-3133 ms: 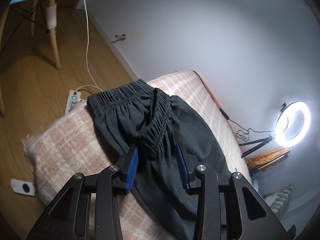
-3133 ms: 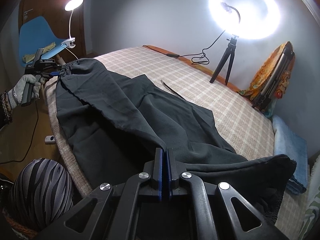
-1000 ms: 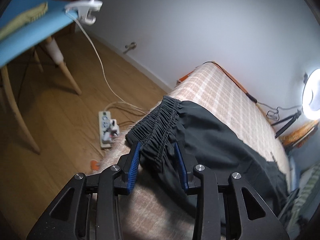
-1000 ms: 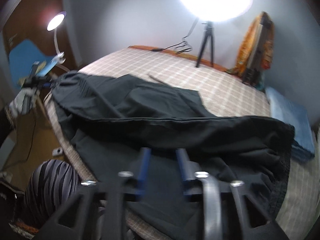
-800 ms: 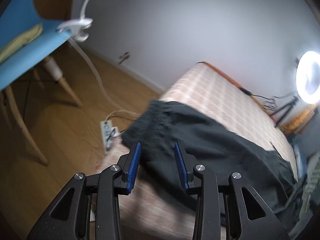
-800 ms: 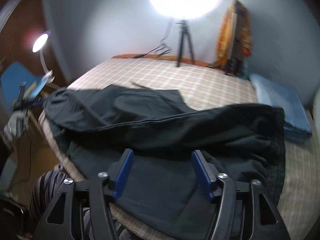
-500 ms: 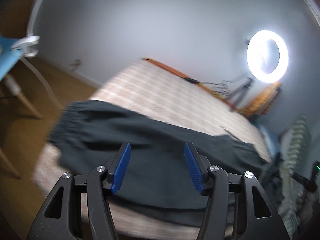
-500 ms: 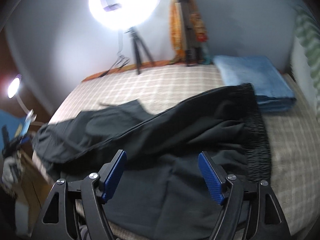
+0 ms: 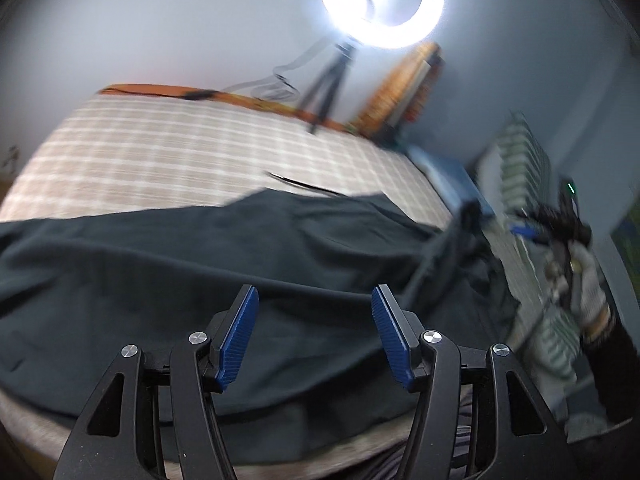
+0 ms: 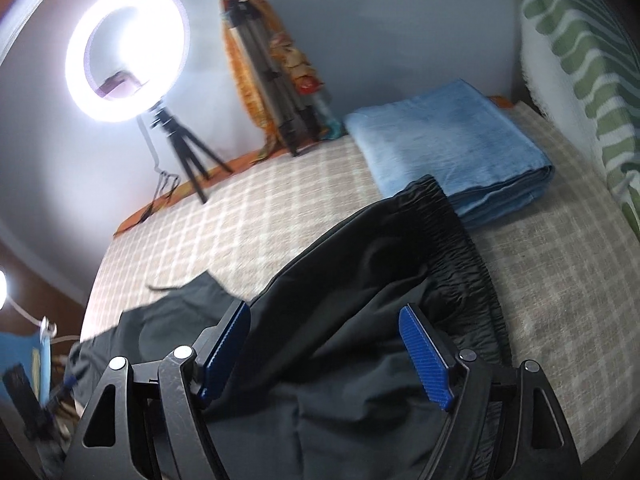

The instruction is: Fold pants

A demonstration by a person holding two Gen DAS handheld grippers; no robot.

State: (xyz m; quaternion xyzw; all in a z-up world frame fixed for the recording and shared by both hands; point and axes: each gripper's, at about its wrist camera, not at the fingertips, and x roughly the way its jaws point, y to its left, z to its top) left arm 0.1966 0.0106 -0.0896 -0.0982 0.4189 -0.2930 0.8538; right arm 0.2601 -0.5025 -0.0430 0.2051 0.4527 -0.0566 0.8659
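Left wrist view: black pants (image 9: 224, 280) lie spread across a plaid bed cover (image 9: 160, 148), both grippers empty.

Below the ring light (image 9: 380, 0), the left gripper (image 9: 316, 336) hangs above the cloth, jaws wide after opening, nothing between them. In the right wrist view the right gripper (image 10: 324, 356) likewise has just opened wide over the pants near their elastic waistband (image 10: 468, 276), beside a folded blue blanket (image 10: 448, 140). 1 lengthwise fold seems laid; next probably calls for regripping 2 ends to fold crosswise.
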